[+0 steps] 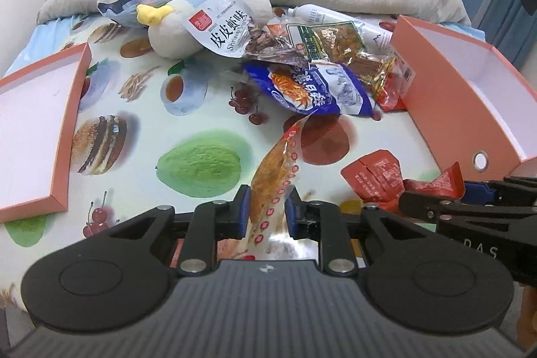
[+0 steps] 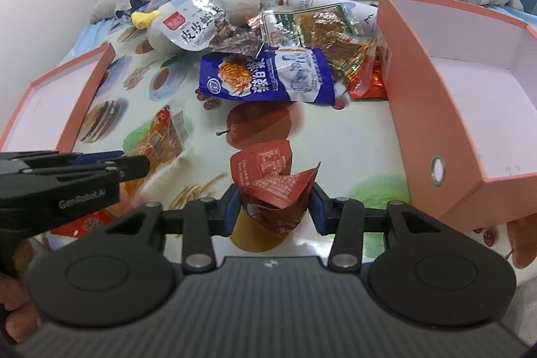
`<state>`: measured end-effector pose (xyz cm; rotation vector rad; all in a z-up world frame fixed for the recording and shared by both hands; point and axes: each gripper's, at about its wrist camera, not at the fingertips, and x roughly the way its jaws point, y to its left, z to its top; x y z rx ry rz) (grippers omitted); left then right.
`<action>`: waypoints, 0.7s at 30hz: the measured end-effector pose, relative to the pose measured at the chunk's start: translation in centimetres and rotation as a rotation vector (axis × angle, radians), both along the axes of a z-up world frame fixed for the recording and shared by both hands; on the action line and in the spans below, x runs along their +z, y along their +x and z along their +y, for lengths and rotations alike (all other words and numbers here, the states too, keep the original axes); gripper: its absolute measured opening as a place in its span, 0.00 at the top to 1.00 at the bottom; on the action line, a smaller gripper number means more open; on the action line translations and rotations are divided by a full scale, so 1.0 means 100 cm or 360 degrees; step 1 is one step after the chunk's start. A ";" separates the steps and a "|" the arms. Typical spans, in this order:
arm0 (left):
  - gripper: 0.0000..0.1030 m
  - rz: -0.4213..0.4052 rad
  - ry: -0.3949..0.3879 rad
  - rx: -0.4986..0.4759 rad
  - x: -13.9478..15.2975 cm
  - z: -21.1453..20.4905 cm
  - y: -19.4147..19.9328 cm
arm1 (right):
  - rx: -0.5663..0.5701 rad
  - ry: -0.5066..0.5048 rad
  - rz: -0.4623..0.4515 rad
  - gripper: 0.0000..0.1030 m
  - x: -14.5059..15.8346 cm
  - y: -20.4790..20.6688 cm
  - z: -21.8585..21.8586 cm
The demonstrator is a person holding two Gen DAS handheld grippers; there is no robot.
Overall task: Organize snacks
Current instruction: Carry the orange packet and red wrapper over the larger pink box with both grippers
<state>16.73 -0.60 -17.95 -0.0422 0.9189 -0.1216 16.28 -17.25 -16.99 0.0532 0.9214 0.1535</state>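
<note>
Red packet [image 2: 273, 187] between right tongs [image 2: 275, 207]

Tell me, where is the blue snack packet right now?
The blue snack packet lies mid-bed on the fruit-print sheet, in front of the plush duck and left of the open pink box, with foil packets against its far edge.

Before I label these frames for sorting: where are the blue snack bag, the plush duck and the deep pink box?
blue snack bag [image 2: 268, 78]: right wrist view, middle of its printed front.
plush duck [image 1: 174, 32]: left wrist view, white belly.
deep pink box [image 2: 416, 109]: right wrist view, outer side wall.
</note>
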 end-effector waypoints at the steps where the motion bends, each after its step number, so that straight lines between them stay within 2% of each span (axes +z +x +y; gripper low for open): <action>1: 0.77 -0.0010 -0.0001 0.0007 0.002 -0.001 -0.001 | -0.0004 -0.0002 0.0001 0.55 0.001 0.000 -0.002; 10: 0.84 -0.0041 -0.0103 0.0084 0.019 0.002 -0.002 | -0.0034 0.0021 -0.0038 0.55 0.016 0.002 -0.021; 21: 0.85 -0.0152 -0.0193 0.0014 0.067 -0.021 0.006 | -0.0047 0.0077 -0.0220 0.56 0.069 0.008 -0.041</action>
